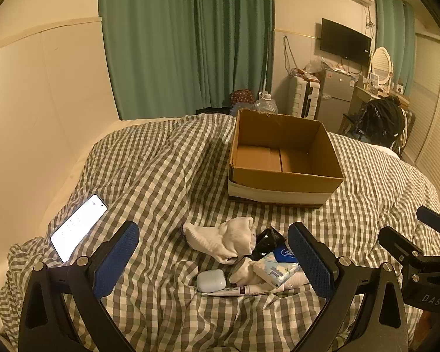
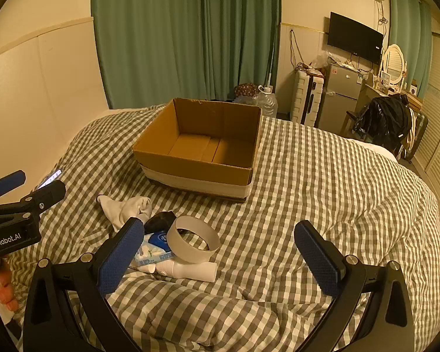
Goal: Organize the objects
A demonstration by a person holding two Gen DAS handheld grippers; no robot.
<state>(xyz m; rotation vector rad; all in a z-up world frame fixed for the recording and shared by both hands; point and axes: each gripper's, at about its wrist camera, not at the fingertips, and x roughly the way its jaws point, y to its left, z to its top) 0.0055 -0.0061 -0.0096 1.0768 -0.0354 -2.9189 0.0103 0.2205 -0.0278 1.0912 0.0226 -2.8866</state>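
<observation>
A: Hovering over the bed (image 1: 167, 176), both tools seem poised to start. The left gripper (image 1: 214, 267) has its jaws spread wide with nothing between the pads, and the right gripper (image 2: 220, 259) likewise stands apart and empty.

B: And the things to sort?

A: Heaped together on the checked cover, near the tools: a white sock (image 1: 223, 239), an earbud case (image 1: 211, 280), a tissue pack (image 1: 274, 270), a blue tin (image 2: 159, 239), a paper ring (image 2: 192, 243) and a white bottle (image 2: 190, 270). The cardboard box (image 2: 196, 173) sits further back, well apart from the pile, open and bare inside. I judge it the place they are meant to go.

B: Why the phone off to the side?

A: The phone (image 1: 77, 226) lies lit at the bed's left edge, apart from the heap; perhaps it's not part of the job.

B: Anything unclear?

A: A dark crumpled item (image 1: 268, 240) I cannot identify, and a thin tube (image 1: 243, 290) whose label is unreadable. The left tool's right finger covers the ring and bottle in its own view.
</observation>
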